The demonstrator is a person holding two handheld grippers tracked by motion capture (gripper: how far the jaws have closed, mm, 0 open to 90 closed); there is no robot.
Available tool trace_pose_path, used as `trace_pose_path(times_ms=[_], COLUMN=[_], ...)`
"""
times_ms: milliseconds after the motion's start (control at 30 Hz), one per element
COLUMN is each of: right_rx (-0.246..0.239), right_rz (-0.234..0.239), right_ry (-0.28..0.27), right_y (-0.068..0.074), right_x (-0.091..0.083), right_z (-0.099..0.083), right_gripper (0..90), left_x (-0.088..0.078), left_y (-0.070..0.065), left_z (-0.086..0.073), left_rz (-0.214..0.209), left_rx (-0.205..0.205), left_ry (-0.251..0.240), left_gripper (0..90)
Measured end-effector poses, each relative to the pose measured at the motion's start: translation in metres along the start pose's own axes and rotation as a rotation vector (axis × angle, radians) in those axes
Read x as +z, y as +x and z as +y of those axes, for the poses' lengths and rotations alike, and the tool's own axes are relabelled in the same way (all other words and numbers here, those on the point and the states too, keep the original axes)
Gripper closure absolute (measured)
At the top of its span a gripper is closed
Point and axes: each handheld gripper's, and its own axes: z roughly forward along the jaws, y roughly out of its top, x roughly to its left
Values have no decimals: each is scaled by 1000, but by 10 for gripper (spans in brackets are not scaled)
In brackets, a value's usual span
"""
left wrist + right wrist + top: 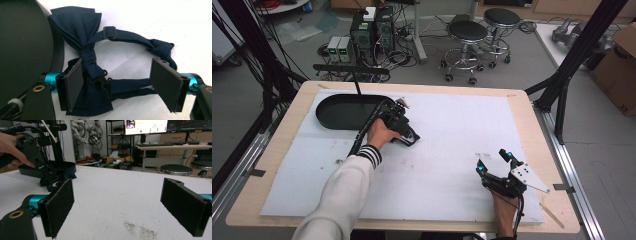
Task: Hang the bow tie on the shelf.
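Nearest the camera, at the near right of the white mat (452, 145), the right gripper (495, 163) is being held idle with its jaws spread wide and empty. Farther left, the left gripper (125, 82) is being lowered, released and wide, astride a navy bow tie (85, 45) lying just beside the black oval tray (332, 117). Nothing is being grasped yet; closing and, presumably, traying the tie are judged outstanding.

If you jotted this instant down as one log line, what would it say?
left gripper: open, straddling navy bow tie beside black tray | right gripper: open, holding nothing, over white mat
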Motion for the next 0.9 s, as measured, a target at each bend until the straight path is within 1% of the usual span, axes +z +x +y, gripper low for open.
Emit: trace_pose_path(times_ms=[167,300,400,500,533,700,733,900], right_rx=[0,5,3,5,4,5,5,2], right_rz=[0,0,-2,-1,-1,-1,-1,-2], right_ry=[-2,-2,-4,-2,-2,-2,-2,-4], right_y=[0,0,0,0,0,0,0,0], right_x=[0,0,0,0,0,0,0,0], right_z=[0,0,0,0,0,0,0,0], right_gripper=[108,108,108,108,108,108,108,108], left_x=[4,5,6,6,6,7,8,9], left_y=[2,4,3,3,3,3,3,4], left_z=[1,0,1,1,1,3,3,3], left_rz=[2,16,29,42,39,48,57,73], left_rx=[-2,-4,5,1,0,-1,1,2], left_ry=[-3,-4,-3,-16,-21,-18,-16,-12], left_gripper=[278,297,302,300,300,300,302,318])
